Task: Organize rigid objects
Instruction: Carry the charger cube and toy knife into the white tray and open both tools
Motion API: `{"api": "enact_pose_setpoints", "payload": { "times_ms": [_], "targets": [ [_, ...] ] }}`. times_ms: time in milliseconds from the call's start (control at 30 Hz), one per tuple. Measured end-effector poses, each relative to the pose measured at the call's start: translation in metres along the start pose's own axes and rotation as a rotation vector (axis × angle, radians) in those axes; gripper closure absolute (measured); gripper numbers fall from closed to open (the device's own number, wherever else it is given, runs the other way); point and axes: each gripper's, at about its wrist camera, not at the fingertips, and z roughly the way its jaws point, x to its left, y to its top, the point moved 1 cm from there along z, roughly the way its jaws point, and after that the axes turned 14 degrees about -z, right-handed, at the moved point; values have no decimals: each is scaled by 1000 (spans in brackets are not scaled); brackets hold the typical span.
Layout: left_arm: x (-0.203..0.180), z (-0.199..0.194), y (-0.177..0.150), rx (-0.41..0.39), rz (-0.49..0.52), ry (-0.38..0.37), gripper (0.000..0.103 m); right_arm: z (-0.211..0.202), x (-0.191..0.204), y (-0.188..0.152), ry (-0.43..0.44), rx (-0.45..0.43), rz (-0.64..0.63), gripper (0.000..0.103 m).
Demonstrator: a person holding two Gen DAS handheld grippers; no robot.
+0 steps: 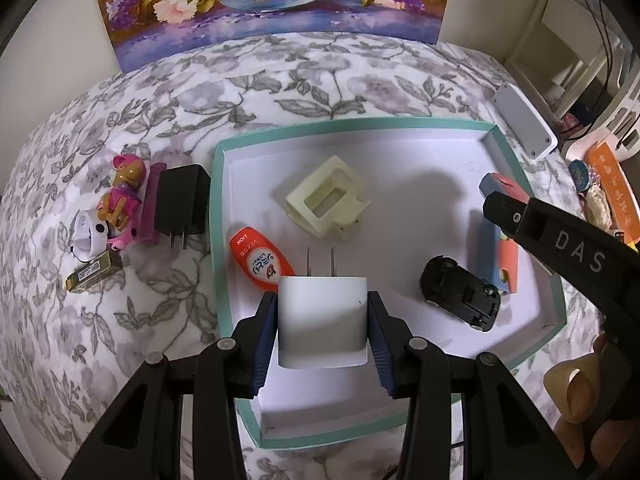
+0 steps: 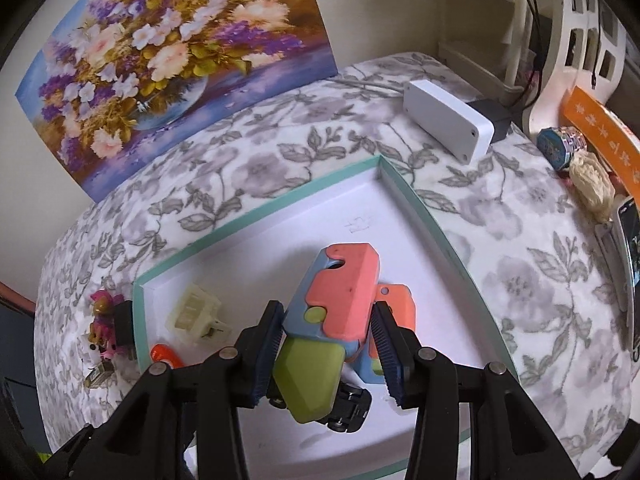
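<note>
Over the shallow teal-rimmed white tray [image 1: 218, 216], the left gripper [image 1: 322, 332] clamps a white 2-prong plug adapter [image 1: 322, 320]; the right gripper [image 2: 326, 346] seemingly grips a pink-blue-green plastic toy [image 2: 332, 320], both poised for placing inside.

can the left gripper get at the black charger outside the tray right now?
Probably not yet: the left gripper is shut on the white charger. Path looks free otherwise; the black charger lies exposed on the cloth beside the tray, top side clear.
</note>
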Motion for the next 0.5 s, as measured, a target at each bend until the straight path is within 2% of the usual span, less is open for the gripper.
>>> {"api": "enact_pose_setpoints", "payload": {
  "times_ms": [500],
  "targets": [
    [2, 13, 0, 41, 3, -14, 58, 14, 8, -6, 2, 48, -28, 54]
  ]
}}
